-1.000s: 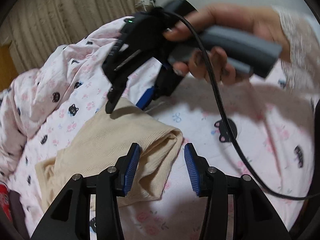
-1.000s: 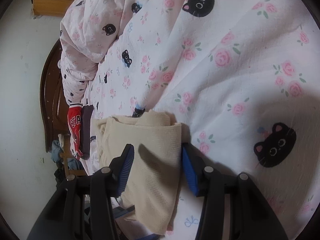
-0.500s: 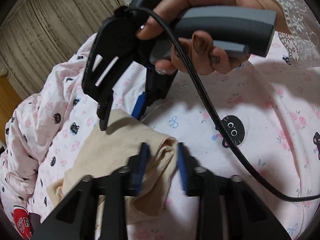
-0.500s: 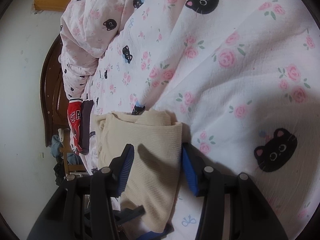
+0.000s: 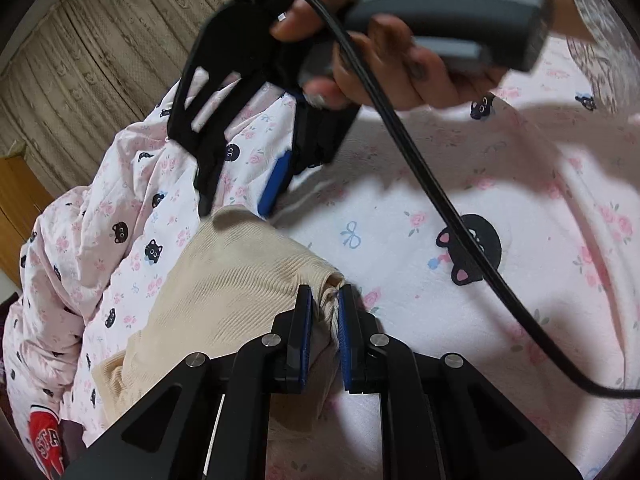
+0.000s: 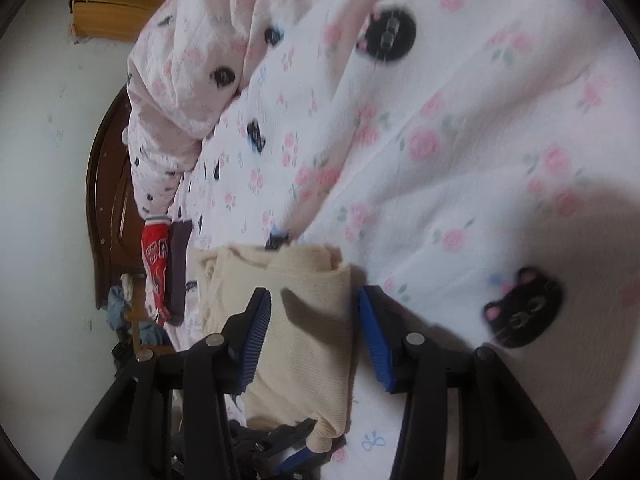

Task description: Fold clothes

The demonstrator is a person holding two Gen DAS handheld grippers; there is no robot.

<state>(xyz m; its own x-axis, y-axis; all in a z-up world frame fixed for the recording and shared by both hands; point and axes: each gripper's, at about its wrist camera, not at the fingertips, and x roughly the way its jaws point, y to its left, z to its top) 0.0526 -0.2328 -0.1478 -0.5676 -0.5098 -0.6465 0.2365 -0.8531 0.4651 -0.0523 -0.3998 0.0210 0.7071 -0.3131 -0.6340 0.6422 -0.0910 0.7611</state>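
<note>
A folded cream ribbed garment (image 5: 224, 288) lies on the bed; it also shows in the right wrist view (image 6: 304, 320). My left gripper (image 5: 325, 328) is shut on the garment's near right corner, fabric pinched between its blue pads. My right gripper (image 6: 314, 336) is open, held just above the garment's far edge with its fingers on either side of the fold. It shows in the left wrist view (image 5: 240, 184), held by a hand, with its cable trailing to the right.
The bed is covered by a white and pink quilt (image 5: 500, 208) with black cats and roses, bunched up at the far left (image 6: 192, 80). A red and dark garment (image 6: 160, 264) lies by the wooden headboard (image 6: 108, 200). Curtains (image 5: 92, 64) hang behind.
My left gripper has closed from open onto the garment's corner. My right gripper has lifted and drawn back a little, staying open.
</note>
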